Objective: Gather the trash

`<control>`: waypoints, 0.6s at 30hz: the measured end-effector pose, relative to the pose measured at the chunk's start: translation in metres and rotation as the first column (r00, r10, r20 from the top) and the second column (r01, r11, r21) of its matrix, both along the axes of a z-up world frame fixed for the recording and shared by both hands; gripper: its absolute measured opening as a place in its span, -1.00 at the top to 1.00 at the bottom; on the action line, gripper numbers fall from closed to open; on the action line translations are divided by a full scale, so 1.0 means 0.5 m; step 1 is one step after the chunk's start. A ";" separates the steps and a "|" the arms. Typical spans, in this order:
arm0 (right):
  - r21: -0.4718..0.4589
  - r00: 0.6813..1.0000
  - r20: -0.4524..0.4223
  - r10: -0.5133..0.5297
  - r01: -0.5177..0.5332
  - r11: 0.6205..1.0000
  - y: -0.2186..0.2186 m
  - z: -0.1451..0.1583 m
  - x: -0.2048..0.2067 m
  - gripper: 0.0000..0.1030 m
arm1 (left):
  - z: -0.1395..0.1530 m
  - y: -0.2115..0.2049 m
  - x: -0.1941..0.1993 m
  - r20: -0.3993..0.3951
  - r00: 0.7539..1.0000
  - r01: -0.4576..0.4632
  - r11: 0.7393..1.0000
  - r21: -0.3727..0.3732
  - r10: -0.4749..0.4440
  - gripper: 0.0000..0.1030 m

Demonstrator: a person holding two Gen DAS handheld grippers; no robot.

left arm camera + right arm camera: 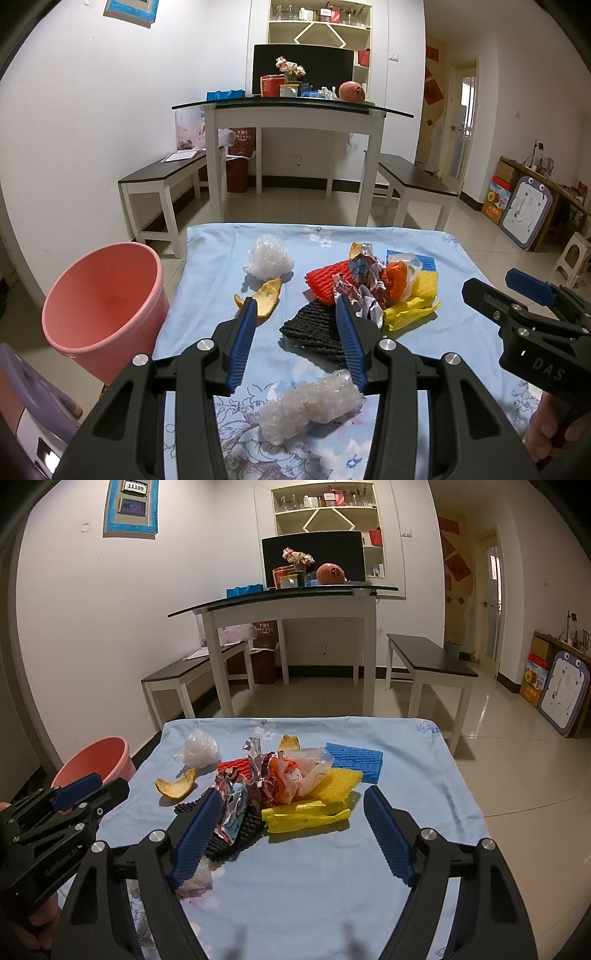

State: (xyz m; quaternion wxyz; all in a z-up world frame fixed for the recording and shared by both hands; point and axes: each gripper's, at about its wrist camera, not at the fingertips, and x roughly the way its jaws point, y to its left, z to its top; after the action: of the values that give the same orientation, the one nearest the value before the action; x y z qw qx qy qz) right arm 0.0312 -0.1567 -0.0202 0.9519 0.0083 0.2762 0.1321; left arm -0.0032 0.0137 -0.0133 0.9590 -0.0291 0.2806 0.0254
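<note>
Blue floral cloth covers the worktop [424,775], where a trash pile [295,786] sits beside the pink bucket [103,306]; left gripper [297,314] and right gripper [295,812] hover, jaws spread wide, empty.

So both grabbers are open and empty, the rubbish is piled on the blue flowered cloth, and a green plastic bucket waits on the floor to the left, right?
Nearly. The bucket is not green: the left wrist view shows a pink plastic bucket on the floor left of the blue flowered cloth. The rest holds: the left gripper and right gripper are open and empty, and the rubbish pile lies on the cloth.
</note>
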 end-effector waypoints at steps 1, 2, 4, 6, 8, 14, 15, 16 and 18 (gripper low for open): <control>0.002 1.000 -0.001 0.000 0.000 1.000 -0.001 0.000 0.000 -0.51 | 0.000 0.000 0.000 -0.001 1.000 0.001 1.000 0.000 -0.001 0.12; 0.005 1.000 -0.003 0.001 -0.001 1.000 -0.006 0.000 -0.001 -0.51 | -0.001 0.000 0.000 -0.002 1.000 0.001 1.000 -0.001 -0.001 0.12; 0.007 1.000 -0.007 0.001 -0.001 1.000 -0.008 -0.004 -0.001 -0.51 | -0.002 0.000 -0.001 -0.001 1.000 0.000 1.000 -0.001 0.000 0.12; 0.009 1.000 -0.010 0.000 0.000 1.000 -0.006 -0.007 0.001 -0.51 | -0.002 0.000 -0.001 -0.002 1.000 -0.001 1.000 0.000 0.001 0.12; 0.011 1.000 -0.012 -0.001 0.001 1.000 -0.005 -0.007 0.001 -0.50 | -0.003 0.000 -0.001 -0.003 1.000 0.000 1.000 -0.002 0.000 0.12; 0.016 1.000 -0.023 -0.001 0.001 1.000 -0.013 -0.008 0.008 -0.49 | -0.017 0.003 -0.005 -0.013 1.000 0.007 1.000 -0.002 -0.007 0.12; 0.016 1.000 -0.024 -0.001 0.002 1.000 -0.013 -0.009 0.009 -0.49 | -0.020 0.004 -0.005 -0.017 1.000 0.009 1.000 -0.005 -0.009 0.12; 0.016 1.000 -0.027 -0.003 0.003 1.000 -0.013 -0.010 0.011 -0.49 | -0.023 0.007 -0.006 -0.022 1.000 0.012 1.000 -0.012 -0.012 0.12; 0.017 0.999 -0.035 -0.005 0.006 1.000 -0.013 -0.014 0.015 -0.47 | -0.026 0.010 0.004 -0.036 0.999 0.012 1.000 -0.024 -0.013 0.12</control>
State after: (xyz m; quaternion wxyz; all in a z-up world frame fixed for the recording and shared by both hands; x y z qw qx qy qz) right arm 0.0387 -0.1633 -0.0274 0.9472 0.0197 0.2916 0.1316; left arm -0.0012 0.0185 -0.0261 0.9536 -0.0383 0.2981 0.0167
